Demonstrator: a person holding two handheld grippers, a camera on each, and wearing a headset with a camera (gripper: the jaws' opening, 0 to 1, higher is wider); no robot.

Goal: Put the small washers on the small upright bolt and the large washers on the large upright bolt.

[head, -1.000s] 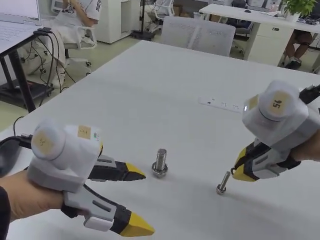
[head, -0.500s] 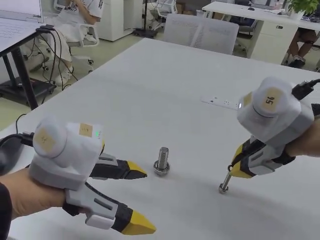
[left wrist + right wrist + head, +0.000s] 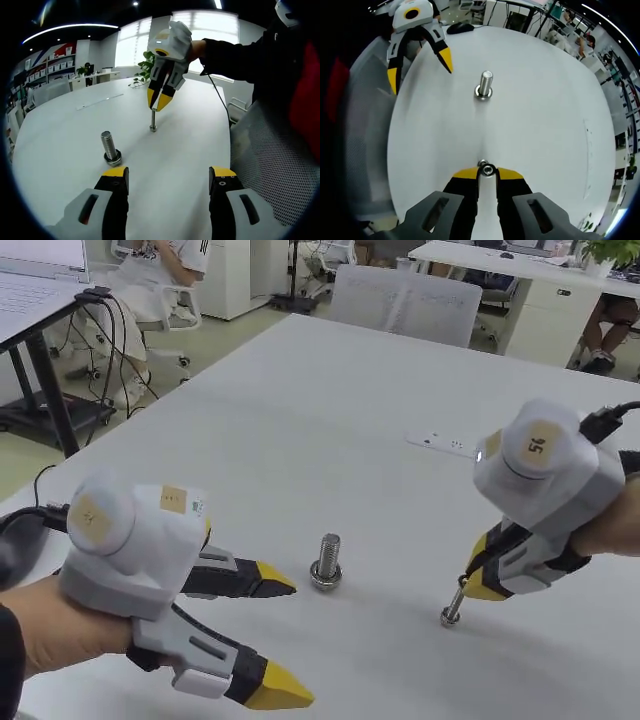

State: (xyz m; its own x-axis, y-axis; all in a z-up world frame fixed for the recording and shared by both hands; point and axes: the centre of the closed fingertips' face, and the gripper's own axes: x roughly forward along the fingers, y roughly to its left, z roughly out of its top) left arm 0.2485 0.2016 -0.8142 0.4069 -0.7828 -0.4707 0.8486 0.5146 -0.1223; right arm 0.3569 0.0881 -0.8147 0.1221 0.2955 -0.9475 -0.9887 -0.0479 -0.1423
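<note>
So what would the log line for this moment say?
left gripper: open, beside large bolt | right gripper: tips at small bolt top, jaws nearly shut, hold unclear

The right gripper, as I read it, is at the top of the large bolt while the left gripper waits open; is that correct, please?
Not quite. The right gripper is at the top of the small bolt, not the large bolt, which stands apart nearer the left gripper. The left gripper view shows this most plainly. The left gripper does wait open.
</note>
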